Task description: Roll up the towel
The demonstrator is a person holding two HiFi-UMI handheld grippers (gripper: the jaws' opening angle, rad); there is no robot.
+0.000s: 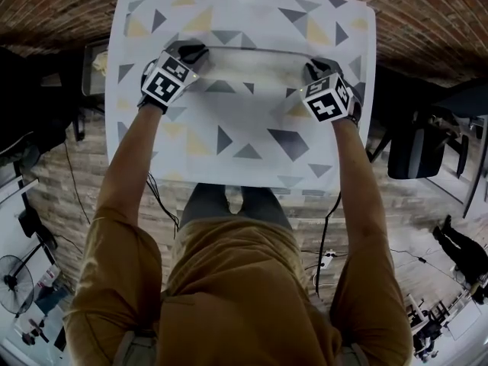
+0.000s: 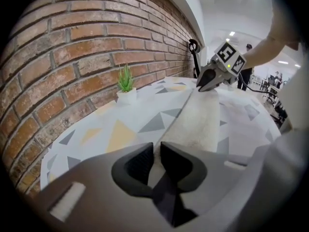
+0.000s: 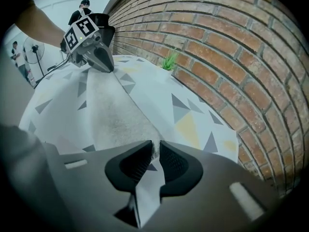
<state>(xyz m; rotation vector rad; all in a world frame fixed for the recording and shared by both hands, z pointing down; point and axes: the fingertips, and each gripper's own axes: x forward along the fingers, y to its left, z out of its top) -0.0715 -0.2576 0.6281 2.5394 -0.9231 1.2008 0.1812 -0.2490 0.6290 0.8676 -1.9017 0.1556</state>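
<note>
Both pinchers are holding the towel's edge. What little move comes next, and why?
Probably turn the pinched edge over toward the person, both ends together, to start the first roll. The left gripper and right gripper are each shut on the far edge of the towel, raised as a strip between them; the rest lies flat, not yet rolled.

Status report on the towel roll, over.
Left gripper and right gripper shut on towel edge. One strip turned over between them, rest flat. Plant at far edge, clear of the fold.
</note>
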